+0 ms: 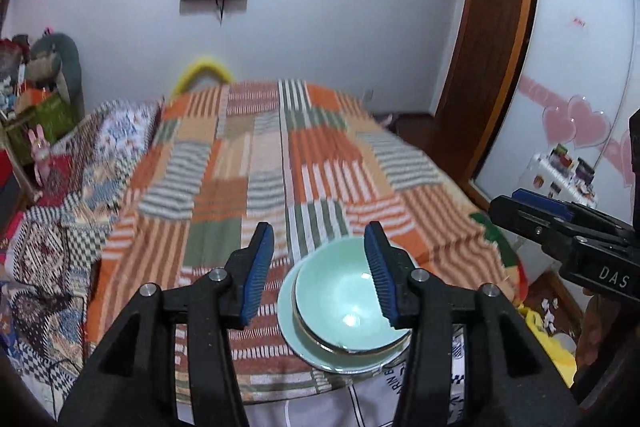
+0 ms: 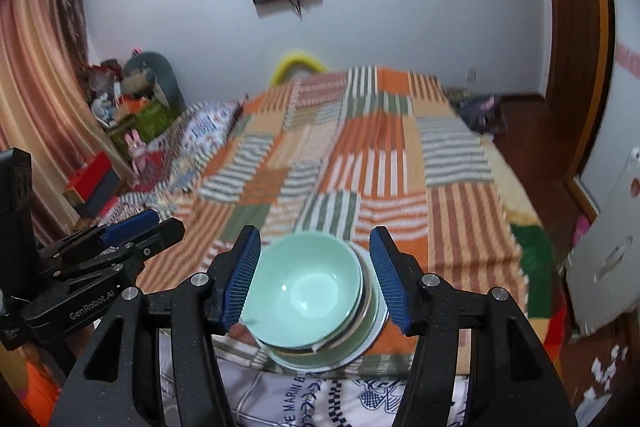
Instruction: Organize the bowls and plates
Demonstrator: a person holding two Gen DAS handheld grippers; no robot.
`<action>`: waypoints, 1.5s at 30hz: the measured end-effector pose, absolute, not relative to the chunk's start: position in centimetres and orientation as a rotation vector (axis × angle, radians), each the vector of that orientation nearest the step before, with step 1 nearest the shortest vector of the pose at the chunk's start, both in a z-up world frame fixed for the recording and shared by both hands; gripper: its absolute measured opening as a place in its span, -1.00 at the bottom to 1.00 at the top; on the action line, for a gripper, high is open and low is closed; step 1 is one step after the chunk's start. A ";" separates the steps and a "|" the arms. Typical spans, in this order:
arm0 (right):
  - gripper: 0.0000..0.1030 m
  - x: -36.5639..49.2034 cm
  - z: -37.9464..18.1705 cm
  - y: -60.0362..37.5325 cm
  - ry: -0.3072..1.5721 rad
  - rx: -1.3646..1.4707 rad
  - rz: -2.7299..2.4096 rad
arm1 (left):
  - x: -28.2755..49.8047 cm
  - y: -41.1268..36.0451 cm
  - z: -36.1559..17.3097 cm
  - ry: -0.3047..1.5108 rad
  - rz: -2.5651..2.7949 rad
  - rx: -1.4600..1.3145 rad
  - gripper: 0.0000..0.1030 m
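Both my grippers, left gripper (image 1: 320,273) and right gripper (image 2: 314,277), hover half-spread and empty above the pale green ceramic bowl (image 2: 306,287), nested atop stacked plates (image 2: 360,347) on the striped orange patchwork blanket (image 2: 360,155) — tidy pile, compact.

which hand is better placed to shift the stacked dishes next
Right, slightly. The right tool frames the green bowl almost centrally, open and empty; the left tool sits off to the stack's left.
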State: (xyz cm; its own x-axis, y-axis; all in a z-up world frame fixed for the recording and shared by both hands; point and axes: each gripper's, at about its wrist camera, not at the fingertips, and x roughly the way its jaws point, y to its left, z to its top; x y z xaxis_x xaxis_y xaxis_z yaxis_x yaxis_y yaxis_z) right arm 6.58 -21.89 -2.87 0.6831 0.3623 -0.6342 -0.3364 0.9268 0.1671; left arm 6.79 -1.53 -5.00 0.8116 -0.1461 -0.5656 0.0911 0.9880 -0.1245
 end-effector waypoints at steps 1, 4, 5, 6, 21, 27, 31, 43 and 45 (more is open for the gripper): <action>0.06 6.3 -2.5 -21.8 0.702 0.035 0.392 | 6.3 -1.5 -4.5 0.590 -0.128 -0.093 0.00; 0.26 5.2 -1.2 -21.9 0.636 0.033 0.395 | 5.1 -1.6 -3.3 0.535 -0.125 -0.089 0.12; 0.28 4.9 -0.9 -21.9 0.619 0.029 0.394 | 4.5 -1.7 -3.0 0.515 -0.123 -0.085 0.15; 0.29 4.6 -0.7 -21.8 0.606 0.023 0.395 | 4.2 -1.7 -2.8 0.504 -0.120 -0.080 0.17; 0.66 2.4 -0.3 -21.8 0.508 0.014 0.400 | 1.5 -1.8 -2.2 0.406 -0.091 -0.078 0.74; 0.78 1.5 -0.4 -22.1 0.492 0.012 0.395 | 0.9 -1.7 -2.1 0.387 -0.085 -0.086 0.91; 0.92 0.9 -0.1 -22.1 0.464 0.001 0.389 | 0.8 -1.6 -2.0 0.391 -0.081 -0.096 0.92; 0.97 0.5 0.0 -22.2 0.449 0.009 0.396 | 0.1 -1.1 -1.7 0.370 -0.067 -0.115 0.97; 0.97 0.4 0.1 -22.1 0.448 0.007 0.397 | 0.0 -1.1 -1.6 0.368 -0.065 -0.117 0.97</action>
